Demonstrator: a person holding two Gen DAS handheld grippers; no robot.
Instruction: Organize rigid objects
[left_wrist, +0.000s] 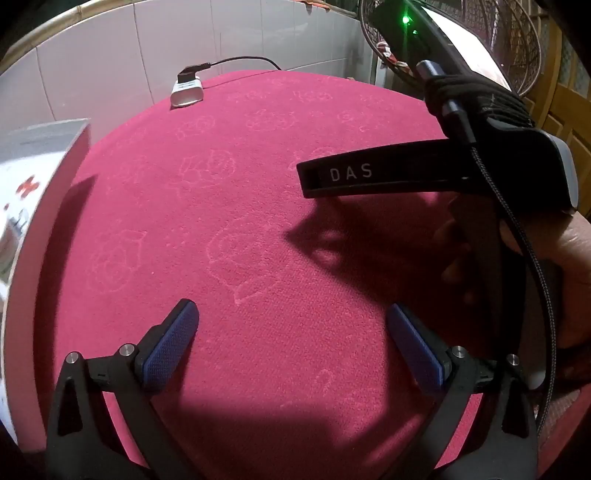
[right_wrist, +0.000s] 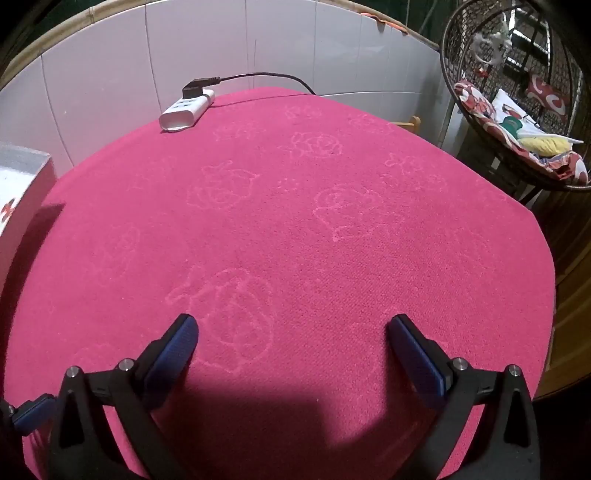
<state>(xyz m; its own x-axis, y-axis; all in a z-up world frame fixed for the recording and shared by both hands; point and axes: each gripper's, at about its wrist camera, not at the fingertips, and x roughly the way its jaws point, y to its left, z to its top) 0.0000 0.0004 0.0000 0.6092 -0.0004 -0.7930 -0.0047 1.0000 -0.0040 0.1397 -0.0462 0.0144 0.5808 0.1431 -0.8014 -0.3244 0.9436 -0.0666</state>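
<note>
My left gripper (left_wrist: 291, 328) is open and empty, low over a pink embossed tablecloth (left_wrist: 240, 206). My right gripper (right_wrist: 291, 339) is also open and empty over the same cloth (right_wrist: 295, 229). In the left wrist view the right tool's black body marked "DAS" (left_wrist: 406, 173) hangs at the right, held by a gloved hand (left_wrist: 476, 103). A white box with a red mark (left_wrist: 26, 192) stands at the left table edge; it also shows in the right wrist view (right_wrist: 18, 184). No loose object lies between either pair of fingers.
A white power strip (right_wrist: 186, 109) with a black plug and cable lies at the table's far edge, also in the left wrist view (left_wrist: 186, 92). A white tiled wall (right_wrist: 221, 44) stands behind. A wicker hanging chair with cushions (right_wrist: 517, 110) is at the right.
</note>
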